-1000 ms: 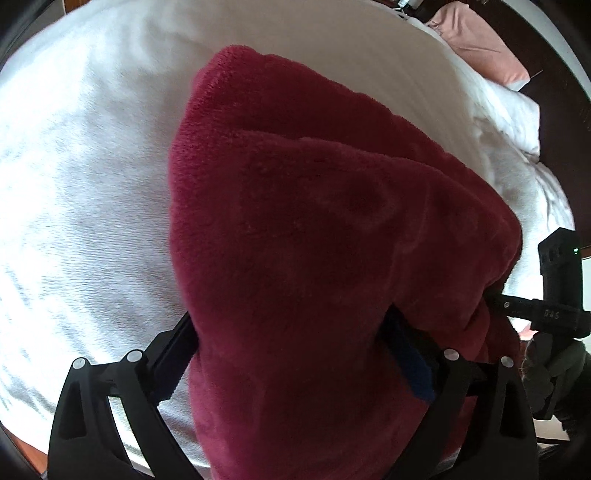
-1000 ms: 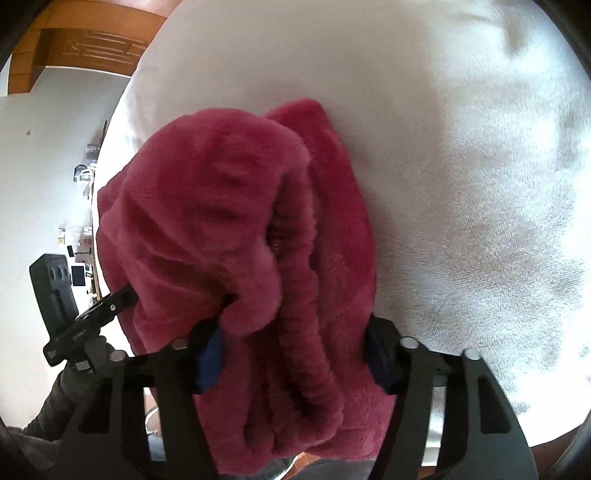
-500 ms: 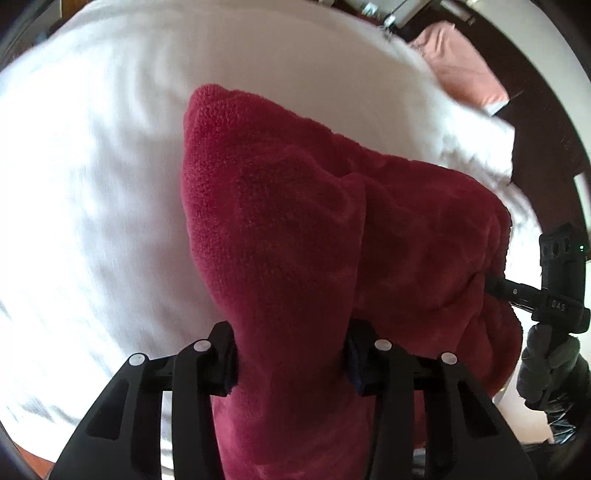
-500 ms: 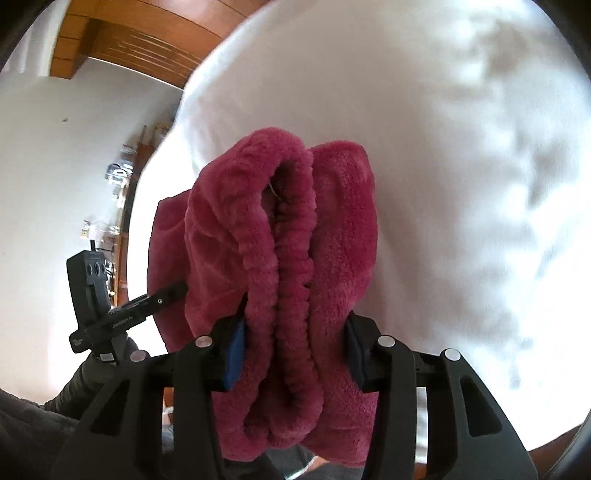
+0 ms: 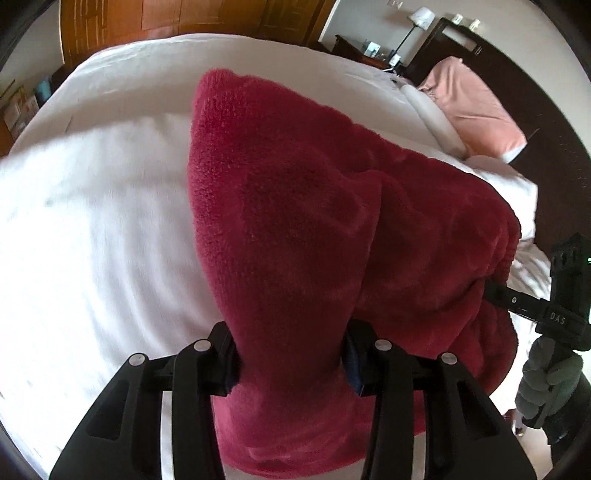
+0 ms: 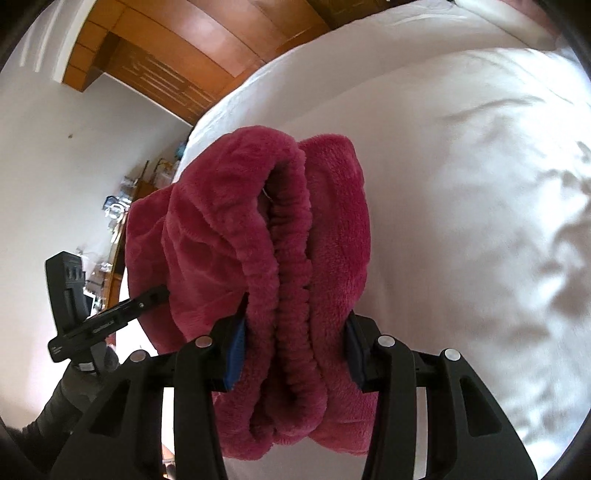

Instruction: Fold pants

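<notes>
Dark red fleece pants (image 5: 295, 221) hang bunched between both grippers above the white bed (image 5: 92, 221). My left gripper (image 5: 291, 365) is shut on a thick fold of the pants. My right gripper (image 6: 295, 350) is shut on the gathered elastic waistband (image 6: 291, 258) of the pants (image 6: 332, 229). The other gripper shows in each view: the right one at the right edge of the left wrist view (image 5: 554, 314), the left one at the left of the right wrist view (image 6: 92, 321). The fabric hides the fingertips.
The white bed (image 6: 461, 184) fills the space below. A pink pillow (image 5: 476, 110) and white pillows lie by the dark headboard (image 5: 554, 110). A nightstand with a lamp (image 5: 413, 22) stands behind. Wooden wardrobe panels (image 6: 184, 55) and a cluttered desk (image 6: 122, 206) are at the far side.
Both grippers have closed from wide open onto the pants and lifted them off the bed. The views have tilted up, so more of the room shows.
</notes>
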{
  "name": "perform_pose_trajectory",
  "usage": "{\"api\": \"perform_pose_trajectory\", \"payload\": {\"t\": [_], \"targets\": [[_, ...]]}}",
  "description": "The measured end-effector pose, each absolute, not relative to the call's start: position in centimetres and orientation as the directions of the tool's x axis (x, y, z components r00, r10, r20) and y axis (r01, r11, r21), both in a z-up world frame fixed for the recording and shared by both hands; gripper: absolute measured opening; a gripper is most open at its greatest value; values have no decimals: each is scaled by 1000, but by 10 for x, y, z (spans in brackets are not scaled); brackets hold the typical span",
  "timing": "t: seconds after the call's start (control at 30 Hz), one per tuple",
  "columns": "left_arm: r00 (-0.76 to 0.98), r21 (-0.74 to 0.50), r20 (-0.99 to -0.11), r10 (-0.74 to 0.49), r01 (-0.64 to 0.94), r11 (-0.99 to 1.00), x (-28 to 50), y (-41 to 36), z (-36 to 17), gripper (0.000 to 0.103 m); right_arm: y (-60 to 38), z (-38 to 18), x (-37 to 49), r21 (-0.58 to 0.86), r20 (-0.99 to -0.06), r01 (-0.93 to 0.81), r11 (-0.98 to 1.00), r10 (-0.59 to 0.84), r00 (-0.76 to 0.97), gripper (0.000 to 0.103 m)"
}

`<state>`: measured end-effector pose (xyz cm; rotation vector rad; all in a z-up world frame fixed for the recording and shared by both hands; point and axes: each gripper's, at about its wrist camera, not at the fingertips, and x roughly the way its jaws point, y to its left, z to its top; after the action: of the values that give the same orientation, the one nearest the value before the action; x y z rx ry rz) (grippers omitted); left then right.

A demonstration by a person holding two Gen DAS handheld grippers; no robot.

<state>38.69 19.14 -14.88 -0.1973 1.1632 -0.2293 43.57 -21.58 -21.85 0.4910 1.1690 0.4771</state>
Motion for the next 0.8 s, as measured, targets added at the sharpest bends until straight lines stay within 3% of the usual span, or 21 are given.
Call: {"api": "perform_pose_trajectory", "payload": {"t": [0.23,0.8], "targets": [[355,-244,-900,-253,71,967,425,198,-181,47,-203,-253,458,559,-783,-49,828,546,297,46],[387,-138,-908,-160,84,987,434,167,-198,69,-170,-267,464,529,-813,11,849,502,296,49]]}}
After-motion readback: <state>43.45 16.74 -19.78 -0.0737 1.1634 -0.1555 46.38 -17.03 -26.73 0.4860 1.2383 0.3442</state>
